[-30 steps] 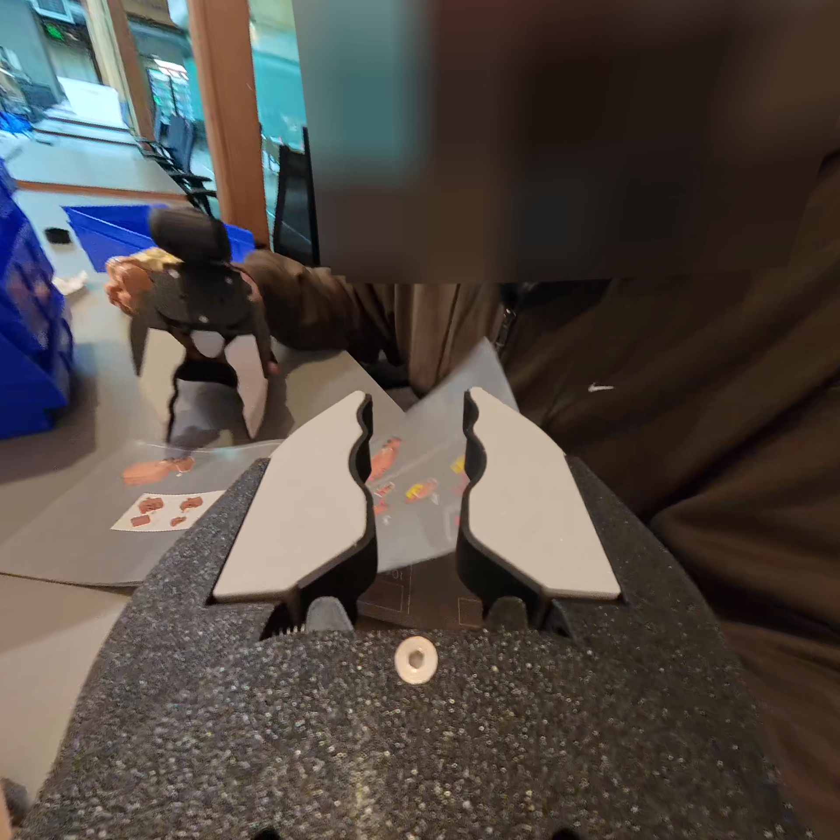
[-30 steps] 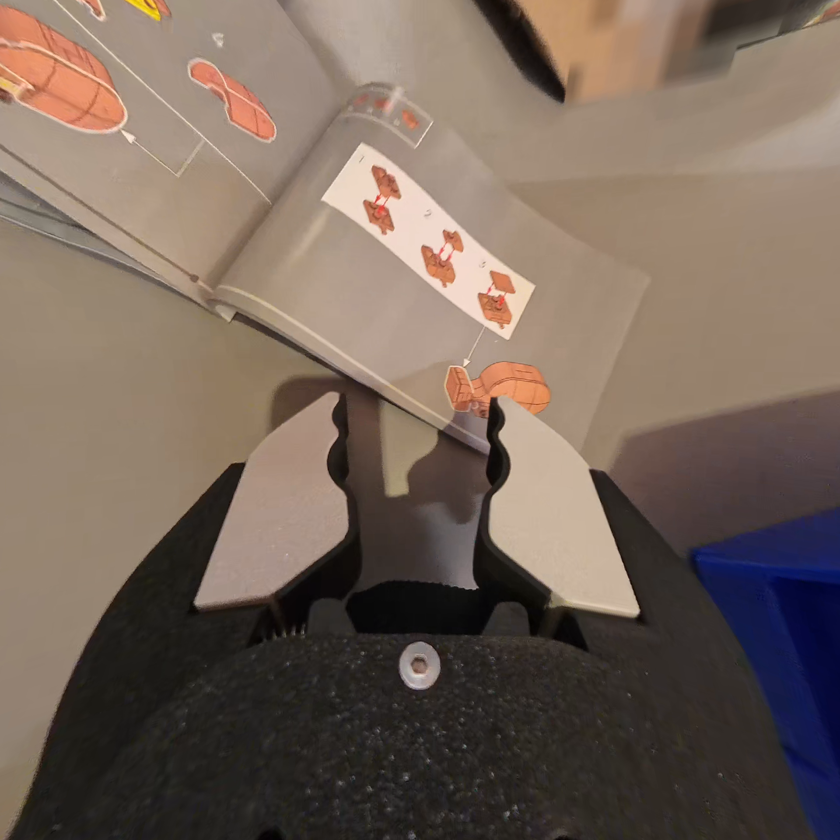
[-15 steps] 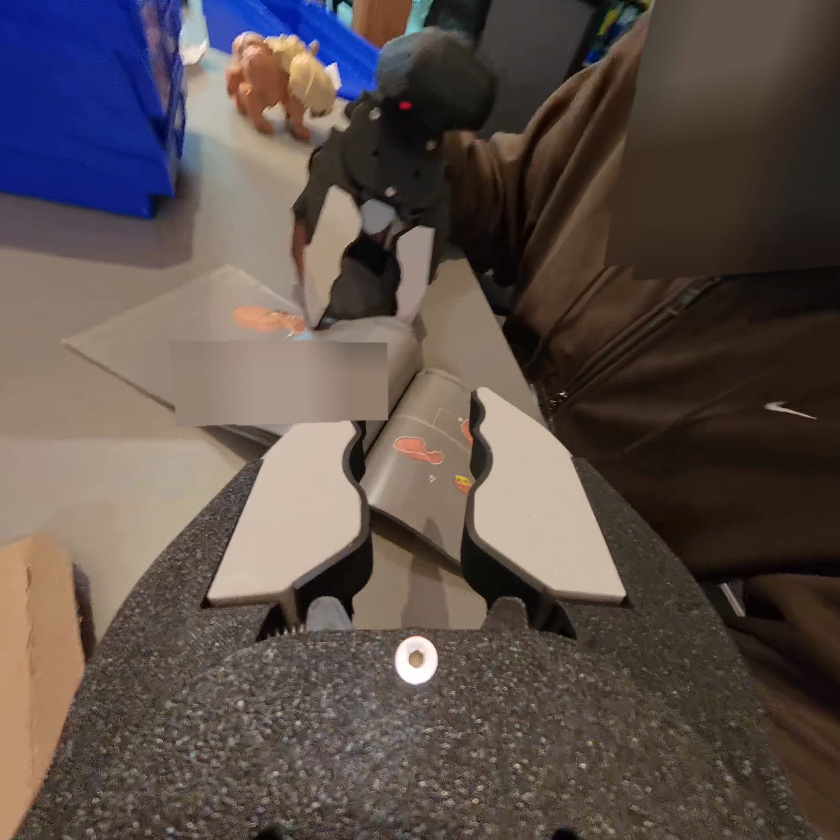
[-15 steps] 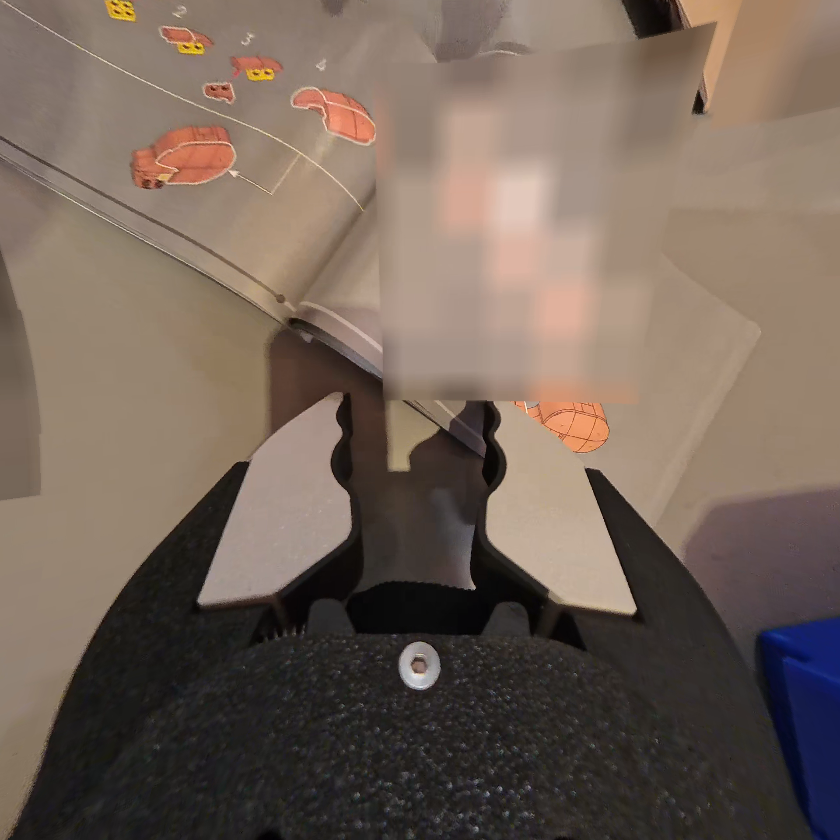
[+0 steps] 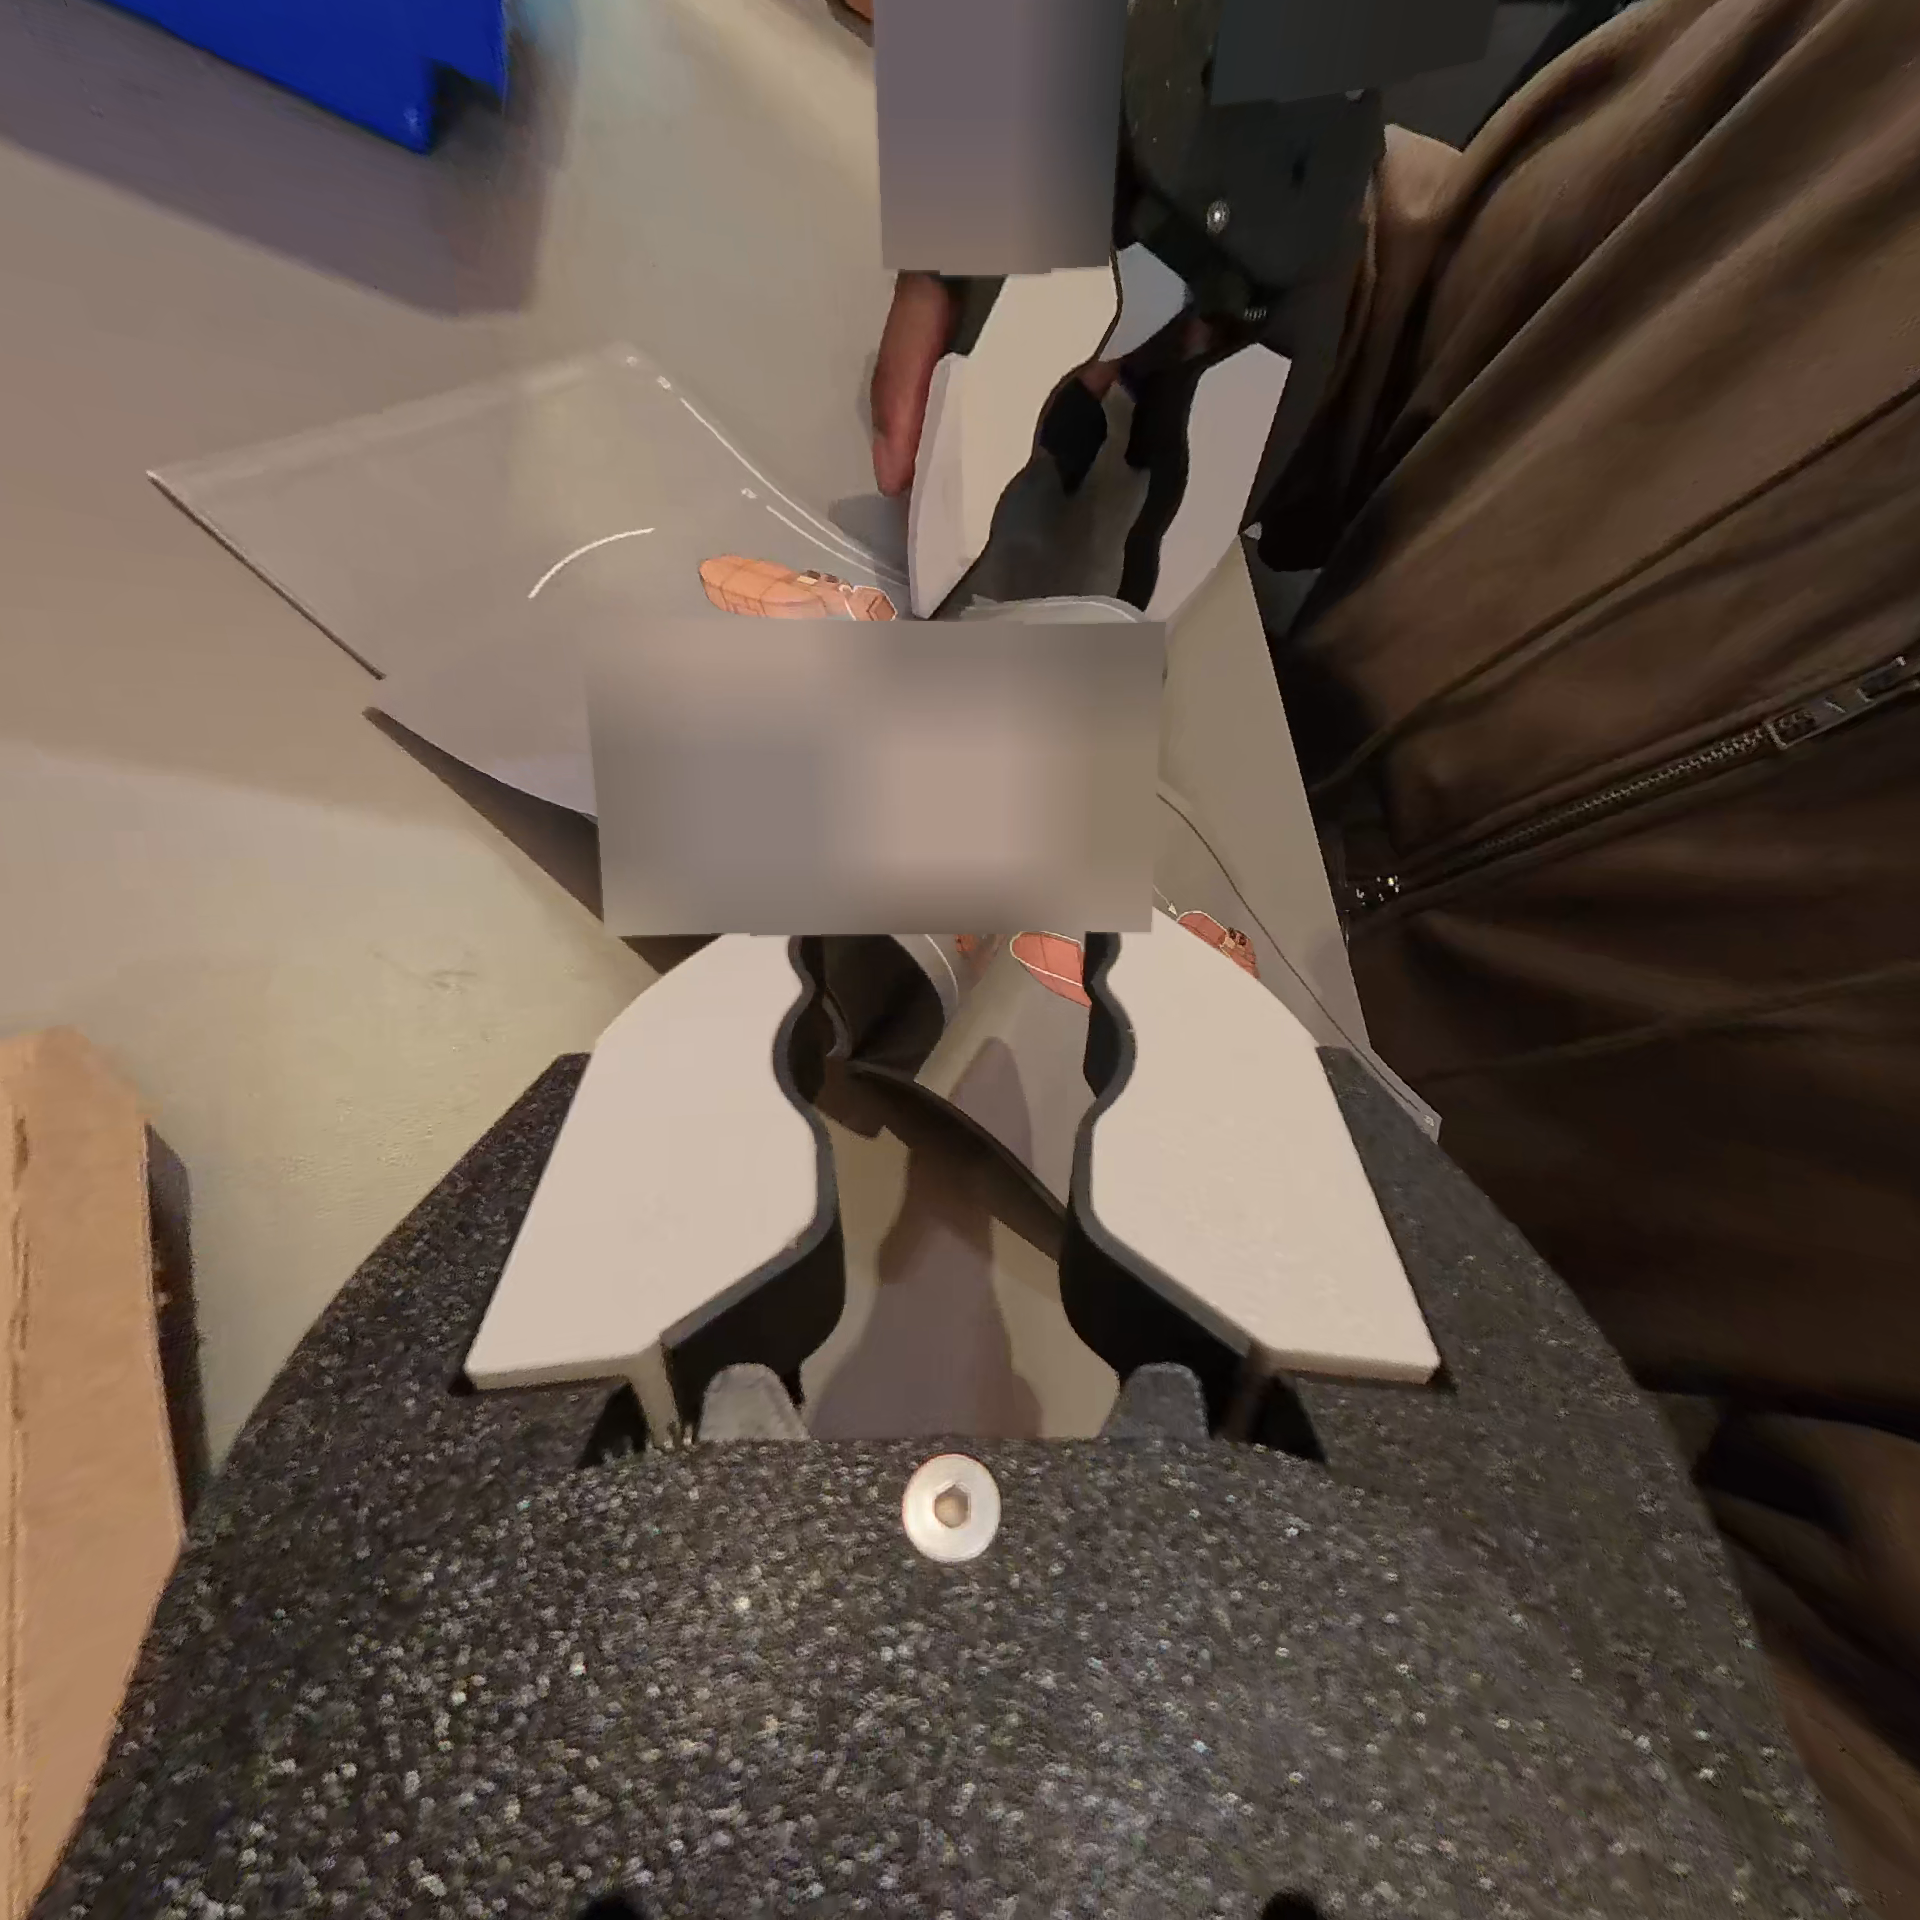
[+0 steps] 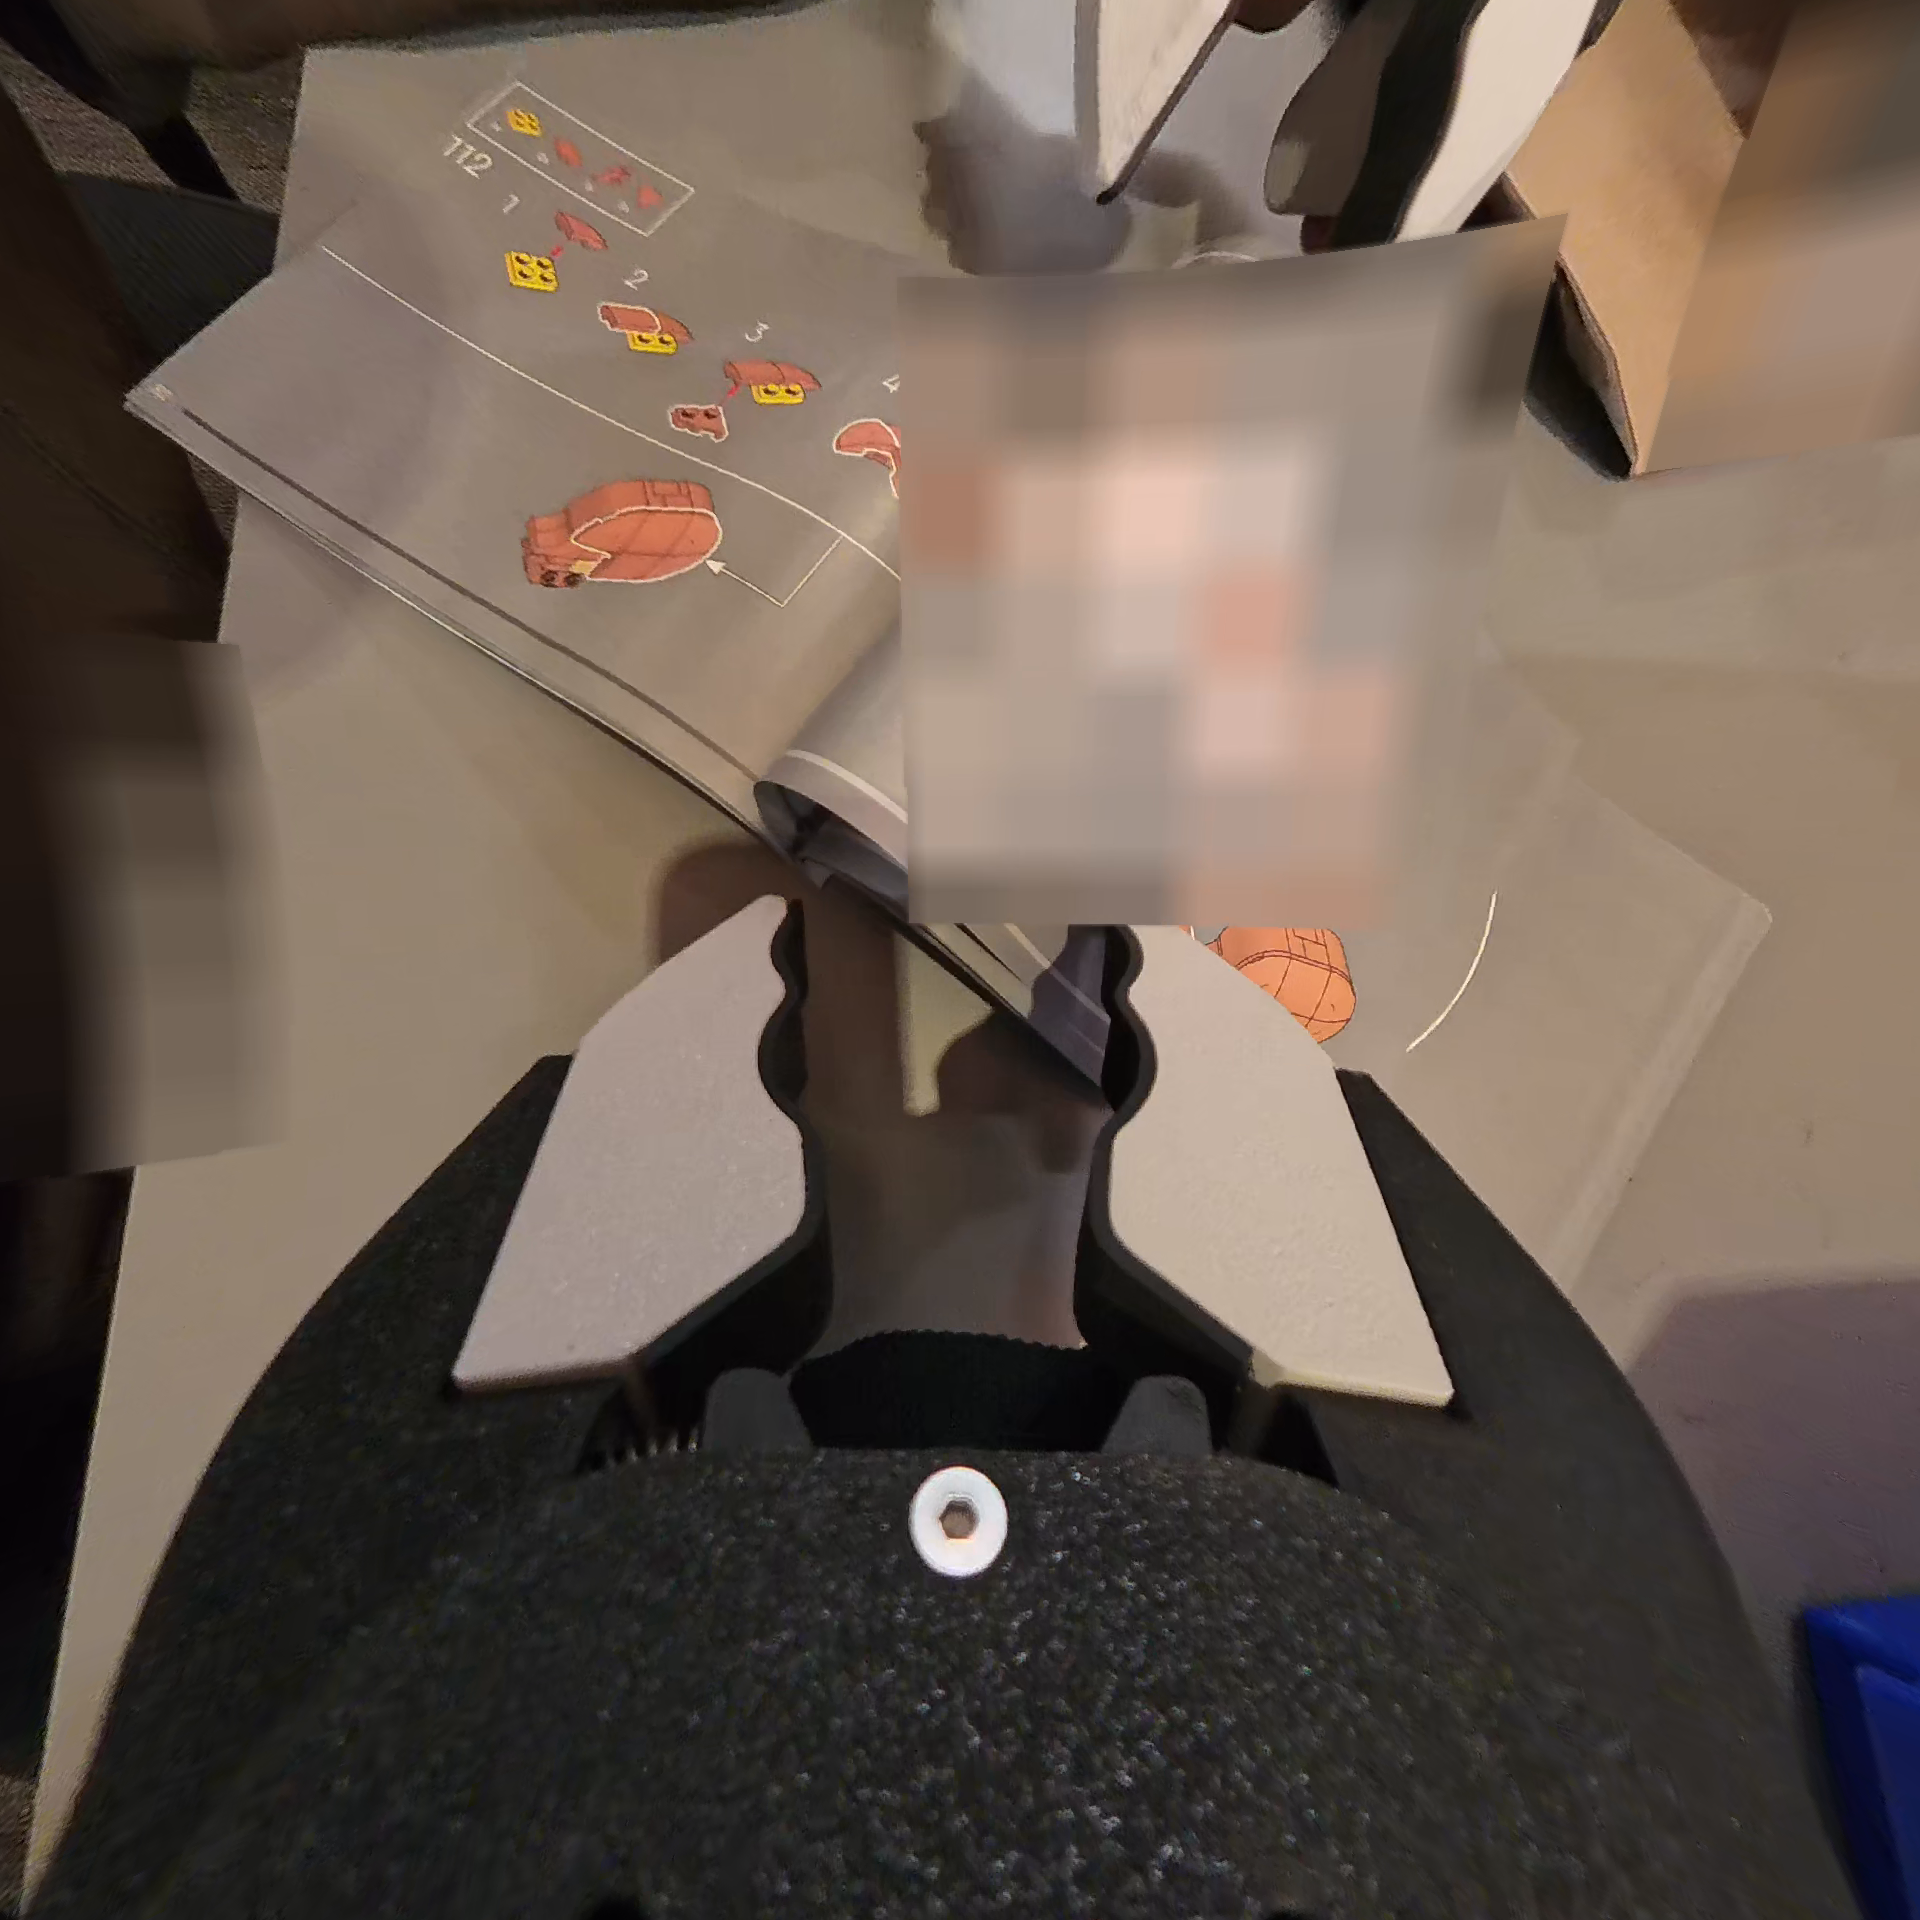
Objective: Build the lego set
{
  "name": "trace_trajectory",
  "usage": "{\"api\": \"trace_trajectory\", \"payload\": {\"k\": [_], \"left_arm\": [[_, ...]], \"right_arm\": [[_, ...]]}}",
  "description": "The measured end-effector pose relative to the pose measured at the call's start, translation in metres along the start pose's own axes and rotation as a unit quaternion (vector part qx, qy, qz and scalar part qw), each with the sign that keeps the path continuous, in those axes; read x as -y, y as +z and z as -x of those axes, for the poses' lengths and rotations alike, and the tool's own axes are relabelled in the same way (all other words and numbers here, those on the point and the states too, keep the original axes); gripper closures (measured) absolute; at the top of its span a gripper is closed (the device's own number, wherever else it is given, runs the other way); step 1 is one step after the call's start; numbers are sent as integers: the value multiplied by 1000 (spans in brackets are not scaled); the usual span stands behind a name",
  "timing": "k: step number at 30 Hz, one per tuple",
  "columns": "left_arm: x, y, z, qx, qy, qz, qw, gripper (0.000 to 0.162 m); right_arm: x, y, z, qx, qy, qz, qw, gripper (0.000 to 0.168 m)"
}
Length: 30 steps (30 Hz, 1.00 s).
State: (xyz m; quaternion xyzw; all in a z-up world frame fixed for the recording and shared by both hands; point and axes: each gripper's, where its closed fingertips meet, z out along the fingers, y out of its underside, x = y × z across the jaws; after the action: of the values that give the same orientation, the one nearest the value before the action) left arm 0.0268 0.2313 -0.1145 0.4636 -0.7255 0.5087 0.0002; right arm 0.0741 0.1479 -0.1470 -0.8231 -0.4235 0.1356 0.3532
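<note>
Underneath, a grey table bears the booklet.

Instruction booklet: grey pages, orange-brown and yellow brick drawings. Bin: blue. Jacket: brown.

Bench: plain grey-beige surface. Open instruction booklet lies on it, grey pages printed with orange and yellow brick diagrams, the pages arching up near the spine. Cardboard box stands at one side of the booklet; blue bin sits well apart on the opposite side.
</note>
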Motion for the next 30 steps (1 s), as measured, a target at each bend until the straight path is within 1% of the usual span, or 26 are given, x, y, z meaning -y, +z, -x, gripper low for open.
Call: {"api": "trace_trajectory", "payload": {"k": [1,6,10,13,16,19,22,27,30], "left_arm": [[0,0,-1,-2,1,0,1000,115],[7,-5,-13,-34,20,-25,999,123],[13,-11,-33,-74,63,-47,994,126],[13,-13,-53,-109,102,-50,988,127],[14,-18,-72,-140,138,-57,979,127],[18,-26,-86,-158,165,-75,971,127],[24,-35,-91,-161,175,-100,966,127],[42,-51,-78,-125,162,-161,966,127],[55,-64,-74,-107,166,-208,958,126]], "right_arm": [[1,0,0,0,-1,-2,1000,113],[7,-7,-5,-14,-5,-24,1000,110],[11,-30,-22,-43,6,-59,997,106],[6,-49,-34,-56,22,-76,995,104],[-6,-56,-46,-71,37,-71,994,104],[-14,-52,-49,-71,45,-58,995,106],[-16,-40,-41,-59,31,-39,997,106],[-10,-20,-18,-29,-27,-22,999,104],[3,-16,0,-8,-74,-38,997,102]]}}
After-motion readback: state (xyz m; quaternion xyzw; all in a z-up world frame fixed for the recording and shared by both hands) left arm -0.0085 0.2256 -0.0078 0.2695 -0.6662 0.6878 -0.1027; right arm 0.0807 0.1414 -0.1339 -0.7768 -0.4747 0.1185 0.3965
